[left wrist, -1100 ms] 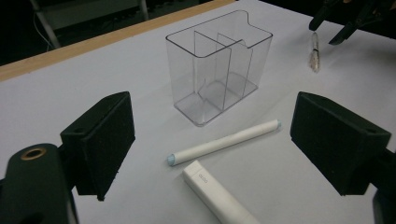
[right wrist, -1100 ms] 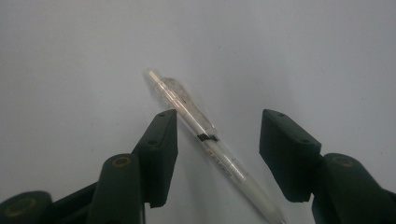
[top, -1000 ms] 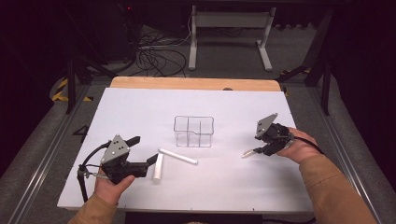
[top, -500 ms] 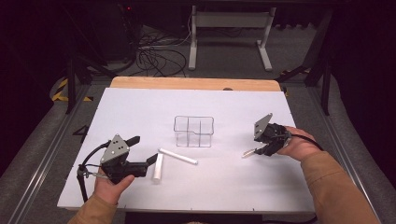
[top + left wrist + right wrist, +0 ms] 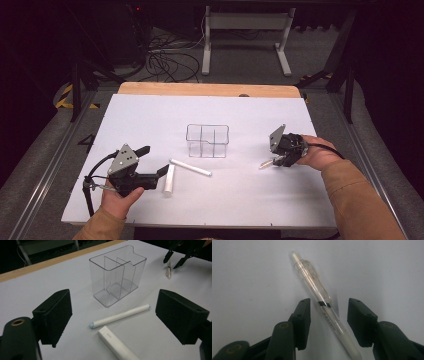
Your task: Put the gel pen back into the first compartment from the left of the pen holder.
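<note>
Two jaws of my right gripper (image 5: 329, 322) straddle the clear pen (image 5: 324, 305), closing in, not yet touching it.

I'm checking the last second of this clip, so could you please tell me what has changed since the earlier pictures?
The right tongs have just been closing around the clear pen on the table; their pads do not yet touch it. The left tongs, both white pens and the clear organiser stayed put.
</note>
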Demonstrator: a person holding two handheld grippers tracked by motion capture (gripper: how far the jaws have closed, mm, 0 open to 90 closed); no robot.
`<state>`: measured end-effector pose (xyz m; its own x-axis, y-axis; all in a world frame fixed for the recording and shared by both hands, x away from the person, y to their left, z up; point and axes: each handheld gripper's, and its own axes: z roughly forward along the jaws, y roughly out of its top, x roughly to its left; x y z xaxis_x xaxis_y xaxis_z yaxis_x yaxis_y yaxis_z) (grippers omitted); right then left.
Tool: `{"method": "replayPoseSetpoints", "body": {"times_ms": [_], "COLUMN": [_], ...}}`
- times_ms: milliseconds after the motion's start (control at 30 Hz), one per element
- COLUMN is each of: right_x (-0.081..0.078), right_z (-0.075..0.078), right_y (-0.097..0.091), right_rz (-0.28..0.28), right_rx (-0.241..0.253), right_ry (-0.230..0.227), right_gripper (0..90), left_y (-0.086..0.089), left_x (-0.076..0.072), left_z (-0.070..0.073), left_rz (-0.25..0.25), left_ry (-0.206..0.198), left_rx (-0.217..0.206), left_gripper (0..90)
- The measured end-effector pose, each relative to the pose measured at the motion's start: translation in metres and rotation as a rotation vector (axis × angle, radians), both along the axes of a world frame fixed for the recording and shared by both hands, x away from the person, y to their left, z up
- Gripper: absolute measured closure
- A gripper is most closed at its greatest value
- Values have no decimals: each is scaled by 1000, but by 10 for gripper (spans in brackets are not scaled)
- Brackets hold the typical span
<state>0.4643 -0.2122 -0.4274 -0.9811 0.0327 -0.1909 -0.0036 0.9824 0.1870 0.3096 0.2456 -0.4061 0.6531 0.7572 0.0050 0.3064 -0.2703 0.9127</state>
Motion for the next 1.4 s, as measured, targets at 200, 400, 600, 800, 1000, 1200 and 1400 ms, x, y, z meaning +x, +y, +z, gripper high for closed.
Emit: {"method": "replayPoseSetpoints", "body": {"times_ms": [200, 400, 600, 800, 1000, 1200, 1400], "right_x": [0, -1, -3, -5, -6, -11, -13], "right_z": [-3, -6, -7, -7, -8, 1, 13], "right_y": [3, 7, 9, 11, 12, 12, 11], "right_rz": [11, 22, 29, 50, 78, 75, 84], "right_rx": [-41, -57, -74, -85, -108, -67, -38], "right_ry": [-4, -9, -4, -15, -37, -64, -92], "right_gripper": [581, 606, 645, 681, 760, 789, 789], "left_y": [0, 0, 0, 0, 0, 0, 1], "left_x": [0, 0, 0, 0, 0, 0, 0], "left_z": [0, 0, -1, 0, 0, 0, 0], "left_rz": [-3, 1, 0, 1, 1, 1, 5], "left_ry": [-2, -2, -2, -4, -2, -3, -6], "left_rx": [2, 3, 3, 5, 4, 3, 3], "left_gripper": [147, 147, 147, 147, 147, 147, 147]}}
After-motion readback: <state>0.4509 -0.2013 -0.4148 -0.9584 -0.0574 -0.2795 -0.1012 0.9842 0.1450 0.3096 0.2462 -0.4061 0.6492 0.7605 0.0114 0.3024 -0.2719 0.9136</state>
